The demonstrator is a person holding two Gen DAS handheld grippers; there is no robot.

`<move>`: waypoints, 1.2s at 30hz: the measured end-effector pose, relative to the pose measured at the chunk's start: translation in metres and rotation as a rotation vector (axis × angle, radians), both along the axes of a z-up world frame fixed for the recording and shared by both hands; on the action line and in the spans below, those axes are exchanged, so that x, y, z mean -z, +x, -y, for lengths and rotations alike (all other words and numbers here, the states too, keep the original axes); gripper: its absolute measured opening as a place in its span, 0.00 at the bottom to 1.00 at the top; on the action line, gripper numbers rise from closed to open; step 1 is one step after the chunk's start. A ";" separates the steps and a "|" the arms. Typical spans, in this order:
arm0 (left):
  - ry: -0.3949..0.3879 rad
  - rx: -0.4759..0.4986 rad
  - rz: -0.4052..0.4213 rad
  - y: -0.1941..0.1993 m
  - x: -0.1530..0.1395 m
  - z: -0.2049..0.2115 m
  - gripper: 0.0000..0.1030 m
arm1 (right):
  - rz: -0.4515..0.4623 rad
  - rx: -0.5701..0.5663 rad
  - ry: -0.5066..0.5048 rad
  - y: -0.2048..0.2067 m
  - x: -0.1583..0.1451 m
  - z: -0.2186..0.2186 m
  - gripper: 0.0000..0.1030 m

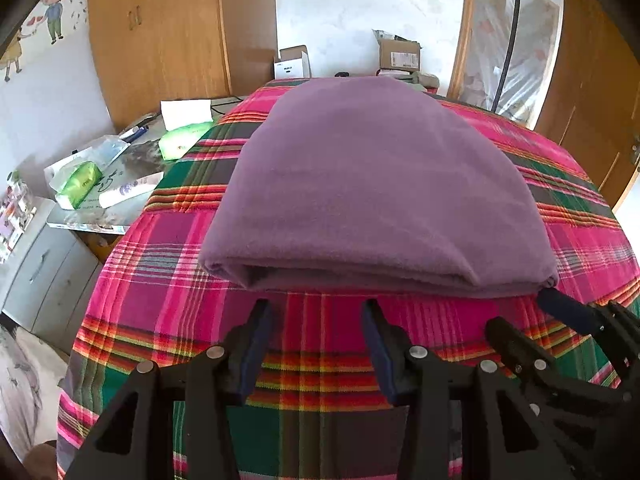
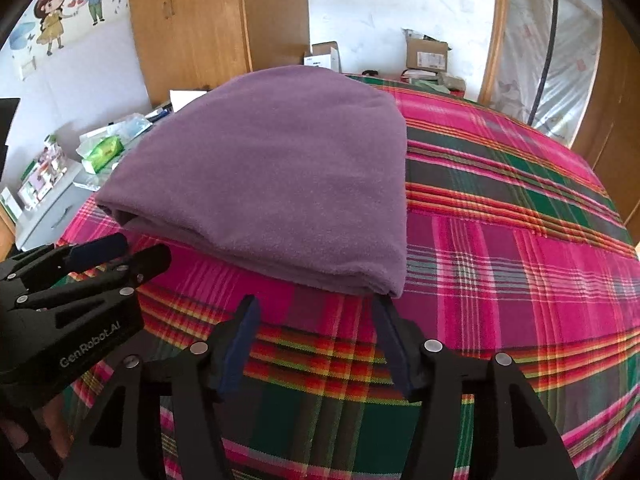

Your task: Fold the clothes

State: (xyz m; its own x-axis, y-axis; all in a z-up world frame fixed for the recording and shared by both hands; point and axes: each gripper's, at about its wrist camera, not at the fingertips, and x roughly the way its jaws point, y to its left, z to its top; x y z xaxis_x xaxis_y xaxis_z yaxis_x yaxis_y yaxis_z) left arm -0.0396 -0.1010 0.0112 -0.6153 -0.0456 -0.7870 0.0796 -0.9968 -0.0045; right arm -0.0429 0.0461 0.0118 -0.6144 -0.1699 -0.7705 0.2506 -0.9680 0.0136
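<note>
Two grippers sit low over the bed, both pointing down at the same folded garment.

From the left wrist, the left gripper (image 1: 316, 308) has its jaws spread, nothing between them but the plaid bedspread (image 1: 168, 288). The purple garment (image 1: 376, 184) lies folded into a thick stack in the middle of the bed, its near folded edge just ahead of the fingertips, not touching them. The right gripper (image 1: 572, 316) comes in from the lower right, one blue-padded finger reaching up to the garment's near right corner. Left of the bed, a cluttered side table (image 1: 100, 216) holds green packets (image 1: 80, 182).

From the right wrist, the right gripper (image 2: 316, 304) also has its jaws parted wide, with only bedspread (image 2: 520, 240) showing between them. The garment (image 2: 272, 176) sits ahead and to the left; its near right corner hangs right at the tip of the right-hand finger, though whether they touch is hard to tell. The left gripper (image 2: 132, 250) shows at the lower left, its fingers near the garment's near left corner. Wooden wardrobes (image 2: 192, 28) stand beyond the bed.
</note>
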 end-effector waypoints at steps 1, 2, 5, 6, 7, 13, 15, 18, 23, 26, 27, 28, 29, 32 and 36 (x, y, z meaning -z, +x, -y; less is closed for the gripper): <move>-0.001 0.000 -0.005 0.000 0.000 0.001 0.47 | 0.000 0.004 0.007 -0.001 0.000 0.000 0.59; -0.001 -0.001 -0.011 -0.001 0.001 0.001 0.47 | -0.001 0.009 0.013 -0.001 0.001 0.002 0.59; -0.003 -0.002 -0.019 -0.003 0.001 0.003 0.50 | 0.000 0.014 0.012 -0.004 0.001 0.002 0.61; -0.003 -0.002 -0.019 -0.004 0.001 0.004 0.50 | 0.000 0.016 0.011 -0.006 0.001 0.003 0.61; -0.005 -0.002 -0.018 -0.004 0.001 0.004 0.51 | 0.000 0.017 0.010 -0.007 0.001 0.003 0.61; -0.004 0.000 -0.017 -0.006 0.002 0.004 0.54 | 0.004 0.015 0.013 -0.009 0.002 0.004 0.66; -0.006 -0.001 -0.017 -0.005 0.002 0.002 0.54 | 0.005 0.013 0.013 -0.010 0.003 0.005 0.67; -0.003 0.001 -0.018 -0.006 0.003 0.004 0.54 | 0.005 0.012 0.015 -0.010 0.003 0.006 0.68; -0.003 0.002 -0.018 -0.006 0.003 0.003 0.55 | 0.005 0.011 0.016 -0.011 0.003 0.006 0.68; -0.003 0.003 -0.018 -0.006 0.003 0.003 0.55 | 0.006 0.011 0.013 -0.010 0.003 0.004 0.68; -0.001 0.003 -0.018 -0.005 0.003 0.003 0.55 | 0.006 0.011 0.012 -0.010 0.003 0.004 0.68; 0.000 0.003 -0.019 -0.005 0.003 0.003 0.55 | 0.005 0.013 0.013 -0.010 0.003 0.003 0.68; 0.000 0.003 -0.019 -0.005 0.003 0.003 0.55 | 0.004 0.018 0.015 -0.009 0.004 0.002 0.69; 0.000 0.003 -0.019 -0.006 0.004 0.003 0.55 | 0.004 0.042 0.024 -0.010 0.004 0.001 0.73; -0.001 0.004 -0.018 -0.006 0.004 0.003 0.55 | 0.008 0.073 0.016 -0.012 0.004 -0.003 0.73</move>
State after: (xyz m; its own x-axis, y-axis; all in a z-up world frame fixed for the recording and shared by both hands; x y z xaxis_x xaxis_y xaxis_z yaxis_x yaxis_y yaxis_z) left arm -0.0456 -0.1042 0.0077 -0.6299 -0.0436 -0.7755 0.0752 -0.9972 -0.0050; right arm -0.0553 0.0493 0.0076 -0.6183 -0.1124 -0.7778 0.1793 -0.9838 -0.0004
